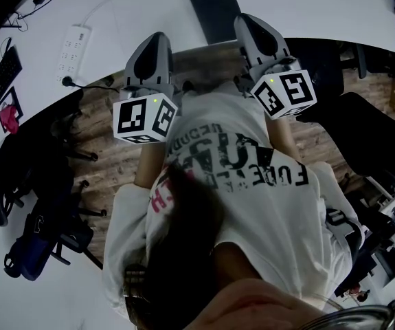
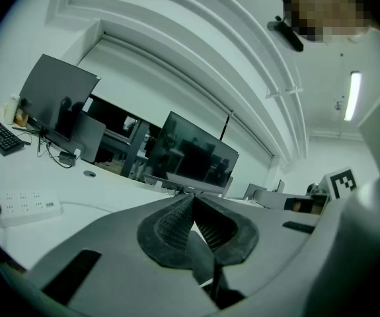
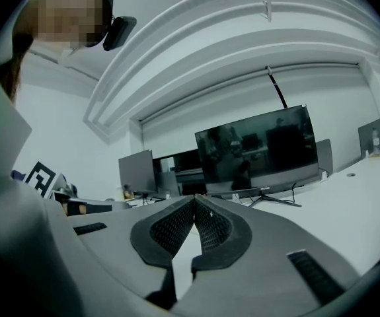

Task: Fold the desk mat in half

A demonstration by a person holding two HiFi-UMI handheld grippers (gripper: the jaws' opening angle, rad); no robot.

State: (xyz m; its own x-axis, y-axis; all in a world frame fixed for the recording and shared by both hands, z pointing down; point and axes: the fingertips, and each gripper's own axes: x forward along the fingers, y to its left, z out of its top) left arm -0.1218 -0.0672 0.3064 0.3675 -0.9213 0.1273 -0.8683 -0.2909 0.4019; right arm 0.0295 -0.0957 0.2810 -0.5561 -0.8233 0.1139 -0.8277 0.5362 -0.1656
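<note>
Both clenched empty, left gripper point(image 2: 193, 199), right gripper point(image 3: 194, 199), ribbed black pads point(image 2: 171, 226), dark rectangular desk mat point(image 1: 214, 11).

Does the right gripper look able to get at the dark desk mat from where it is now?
Probably yes. The desk mat lies flat on the white desk just ahead of the right gripper, with nothing between them. Its tongs are shut, so they would have to open first.

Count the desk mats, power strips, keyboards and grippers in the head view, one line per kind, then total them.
Dark rectangular desk mat: 1
White plastic power strip: 1
Black keyboard: 1
Grey two-jaw grippers: 2, the left gripper and the right gripper
Total: 5
</note>
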